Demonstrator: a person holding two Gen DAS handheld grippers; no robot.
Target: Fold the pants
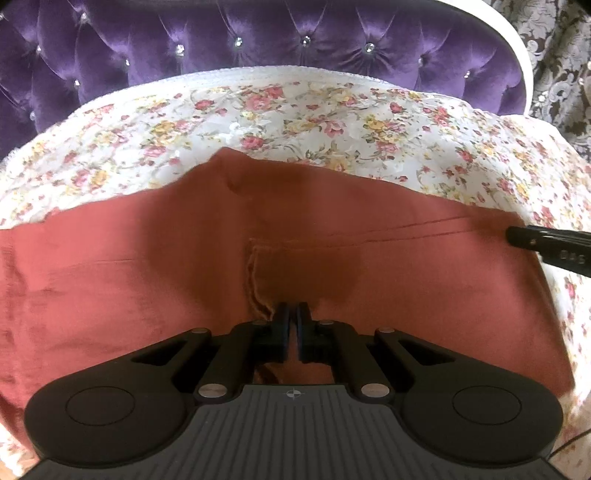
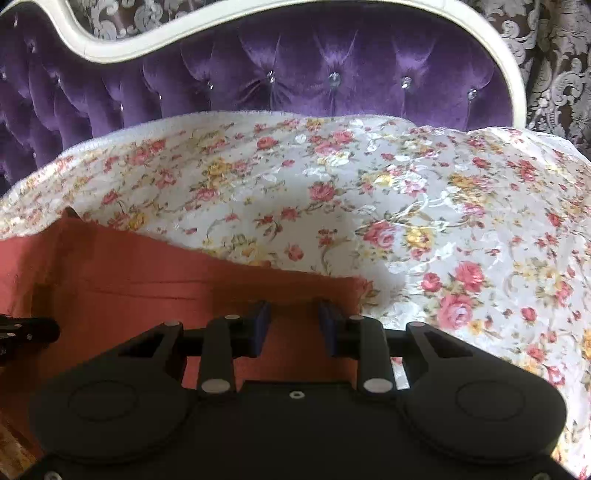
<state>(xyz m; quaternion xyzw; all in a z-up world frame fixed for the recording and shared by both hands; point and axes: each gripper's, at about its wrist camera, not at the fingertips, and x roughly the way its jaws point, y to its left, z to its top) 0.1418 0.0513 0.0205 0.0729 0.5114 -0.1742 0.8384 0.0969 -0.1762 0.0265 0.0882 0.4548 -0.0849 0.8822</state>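
Rust-red pants (image 1: 184, 258) lie spread flat across the floral bedspread (image 1: 295, 110), with a back pocket seam near the middle. My left gripper (image 1: 293, 314) is low over the pants by that seam, its jaws nearly closed with a thin gap; no cloth shows between them. My right gripper (image 2: 293, 314) is open over the pants' right end (image 2: 184, 295), near the cloth's corner. The right gripper also shows at the right edge of the left wrist view (image 1: 546, 243). The left gripper's tip shows at the left edge of the right wrist view (image 2: 29, 330).
A purple tufted headboard (image 1: 258, 33) with a white frame (image 2: 509, 66) rises behind the bed. Patterned wallpaper (image 2: 554, 55) is beyond it. The floral bedspread (image 2: 443, 221) extends to the right of the pants.
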